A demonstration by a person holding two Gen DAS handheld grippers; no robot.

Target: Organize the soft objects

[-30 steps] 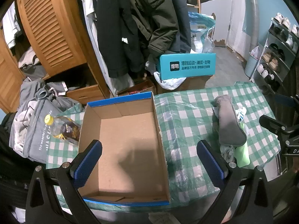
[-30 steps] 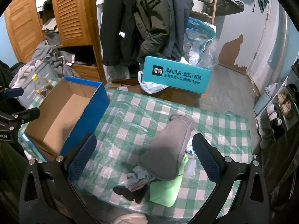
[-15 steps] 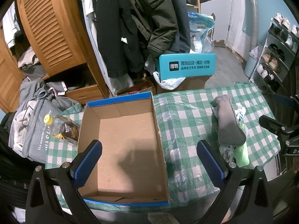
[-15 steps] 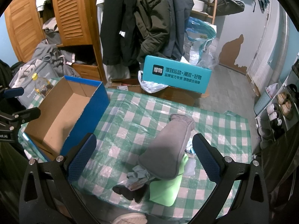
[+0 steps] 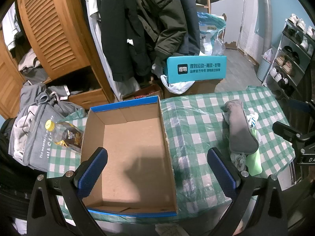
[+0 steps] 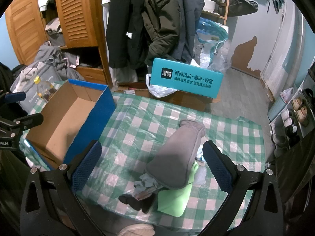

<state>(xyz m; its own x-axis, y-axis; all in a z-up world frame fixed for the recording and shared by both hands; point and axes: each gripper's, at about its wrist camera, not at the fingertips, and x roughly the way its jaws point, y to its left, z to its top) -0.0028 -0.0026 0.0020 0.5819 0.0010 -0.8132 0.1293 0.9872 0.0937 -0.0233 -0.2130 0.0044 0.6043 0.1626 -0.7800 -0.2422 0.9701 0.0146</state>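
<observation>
In the left wrist view, the left hand-held gripper [image 5: 157, 169] hangs with its blue-padded fingers spread wide and nothing between them, over the near part of an open brown cardboard box with a blue outside [image 5: 133, 147]. The box sits on the left part of a tabletop covered with a green-and-white checked plastic cloth [image 5: 196, 122]. Just left of the box lies a clear plastic bottle with a yellow cap [image 5: 65, 135], on its side. Towards the right edge lies a long grey soft sock-like piece [image 5: 239, 131] on top of a small pile with a light green cloth [image 5: 255, 161]. Beyond the far edge stands a teal cardboard box with white lettering [image 5: 196, 69], dark coats [image 5: 141, 29] hang above it, a louvred wooden wardrobe [image 5: 53, 33] stands far left, and a shoe rack [image 5: 291, 55] lines the right wall.

In the right wrist view, the right hand-held gripper [image 6: 152, 165] is likewise wide open and empty, above the grey piece [image 6: 177, 155]. Under its near end are the green cloth [image 6: 175, 198], a dark sock [image 6: 137, 200] and a bluish crumpled rag [image 6: 145, 181]. The cardboard box [image 6: 65, 122] lies well apart to the left, on the same checked cloth [image 6: 141, 122].
</observation>
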